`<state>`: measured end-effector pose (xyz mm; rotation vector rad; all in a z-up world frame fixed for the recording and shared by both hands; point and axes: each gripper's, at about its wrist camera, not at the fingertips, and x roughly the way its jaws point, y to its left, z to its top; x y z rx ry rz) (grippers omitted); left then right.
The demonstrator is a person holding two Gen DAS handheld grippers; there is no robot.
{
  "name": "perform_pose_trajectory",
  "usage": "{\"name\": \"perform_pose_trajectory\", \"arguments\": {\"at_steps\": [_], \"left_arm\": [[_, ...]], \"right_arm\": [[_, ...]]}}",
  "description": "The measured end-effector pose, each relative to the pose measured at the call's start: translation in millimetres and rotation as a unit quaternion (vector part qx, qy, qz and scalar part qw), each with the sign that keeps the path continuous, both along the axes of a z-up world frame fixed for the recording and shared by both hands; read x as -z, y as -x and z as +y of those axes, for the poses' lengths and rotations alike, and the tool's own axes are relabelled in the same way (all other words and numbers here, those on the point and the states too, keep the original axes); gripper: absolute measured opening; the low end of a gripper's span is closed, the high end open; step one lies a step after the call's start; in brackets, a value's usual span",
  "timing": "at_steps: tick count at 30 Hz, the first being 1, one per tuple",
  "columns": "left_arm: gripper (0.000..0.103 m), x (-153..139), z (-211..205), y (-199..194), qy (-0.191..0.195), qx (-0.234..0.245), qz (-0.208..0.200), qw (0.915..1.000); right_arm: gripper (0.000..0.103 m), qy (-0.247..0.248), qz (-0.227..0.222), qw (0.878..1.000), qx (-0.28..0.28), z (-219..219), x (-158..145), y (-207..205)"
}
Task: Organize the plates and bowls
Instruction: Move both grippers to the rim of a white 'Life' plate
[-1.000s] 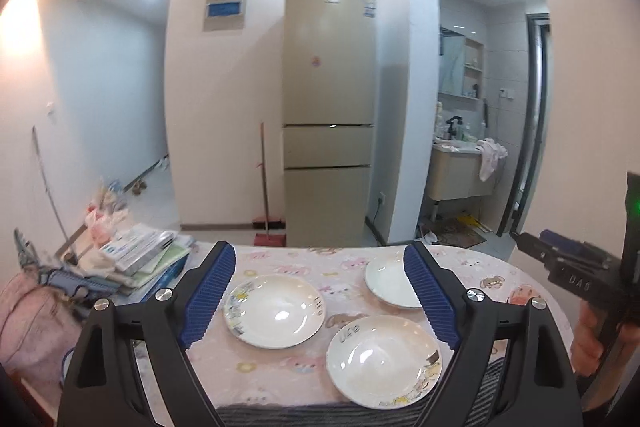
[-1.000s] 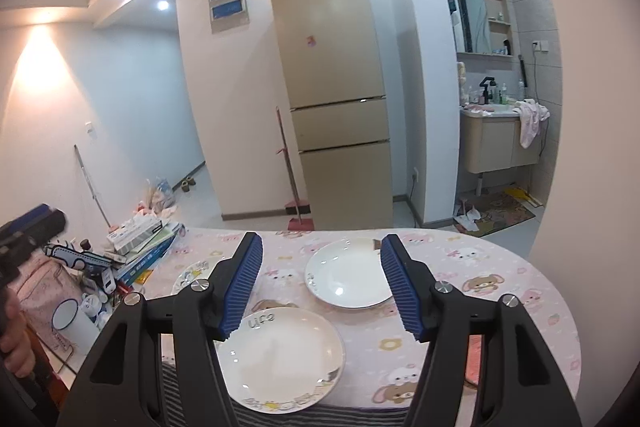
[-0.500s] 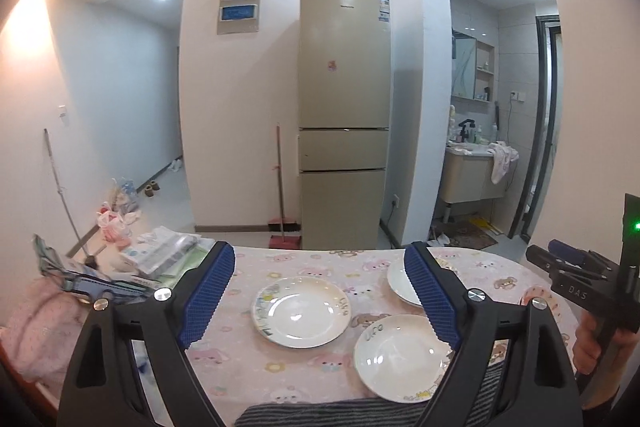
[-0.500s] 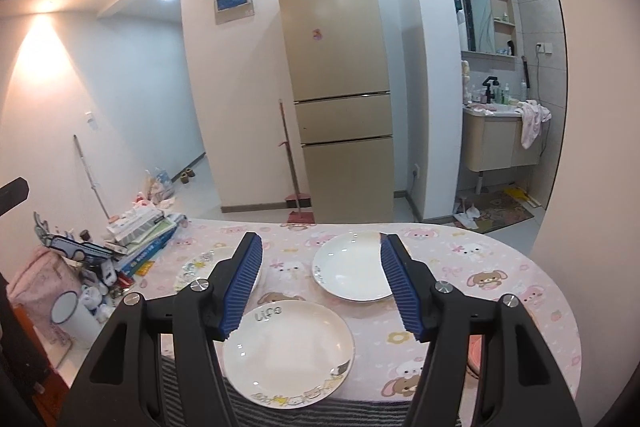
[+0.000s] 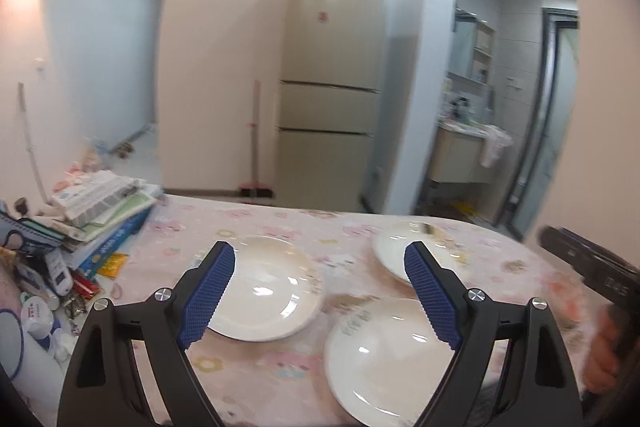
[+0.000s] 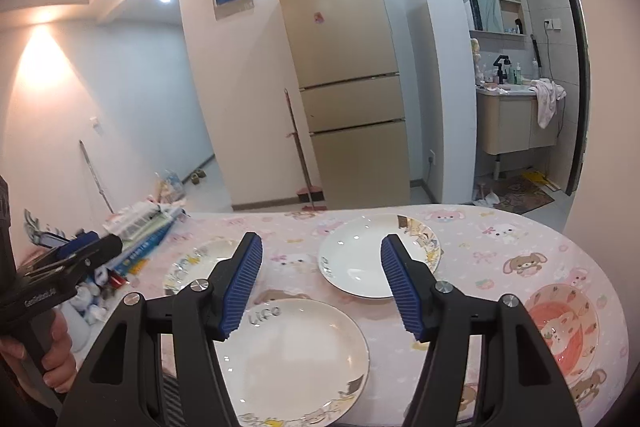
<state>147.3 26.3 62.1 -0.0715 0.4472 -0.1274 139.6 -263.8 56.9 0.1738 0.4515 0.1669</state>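
Three white plates lie on the pink cartoon tablecloth (image 6: 500,251). In the left wrist view a left plate (image 5: 264,287), a near right plate (image 5: 384,359) and a far right plate (image 5: 400,251) show. My left gripper (image 5: 320,259) hangs open above and short of them, touching none. From the right wrist I see the near plate (image 6: 296,359), the far plate (image 6: 360,255), the left plate (image 6: 196,263) and a pink patterned dish (image 6: 560,327). My right gripper (image 6: 320,247) is open over the near plate with nothing between its pads.
Books, boxes and small clutter (image 5: 100,203) are piled at the table's left end. A striped cloth (image 6: 168,399) lies at the near edge. Beyond the table stand a tall fridge (image 5: 332,67) and a broom (image 6: 300,155). A hand (image 6: 56,355) holds the left gripper's handle.
Both grippers have sunk toward the table, so the plates look larger and nearer. The left view shifted the most and is blurred. Neither gripper's jaws changed.
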Motion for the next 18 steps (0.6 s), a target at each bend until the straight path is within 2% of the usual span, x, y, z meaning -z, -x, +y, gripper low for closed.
{"name": "perform_pose_trajectory", "arguments": {"at_steps": [4, 9, 11, 12, 13, 15, 18], "left_arm": [[0.089, 31, 2, -13, 0.015, 0.012, 0.036, 0.9992], [0.089, 66, -1, -29, 0.001, 0.025, 0.071, 0.9971], [0.089, 80, -4, -37, -0.001, 0.031, 0.098, 0.9947], [0.089, 86, -5, -41, -0.002, 0.033, 0.115, 0.9928], [0.089, 92, -5, -46, -0.007, 0.028, 0.136, 0.9903], [0.089, 95, -5, -47, -0.008, 0.029, 0.142, 0.9894], [0.089, 96, -1, -47, 0.022, 0.048, 0.148, 0.9876]], "right_arm": [[0.061, 0.001, 0.036, 0.999, 0.009, 2, 33, -12], [0.061, 0.032, 0.082, 0.996, 0.024, 5, 58, -25], [0.061, 0.085, 0.136, 0.985, 0.060, 10, 69, -37], [0.061, 0.094, 0.165, 0.980, 0.066, 10, 77, -42], [0.061, 0.077, 0.183, 0.979, 0.056, 7, 83, -46], [0.061, 0.037, 0.221, 0.974, 0.045, -3, 95, -54], [0.061, -0.008, 0.248, 0.968, 0.030, -15, 105, -60]]}}
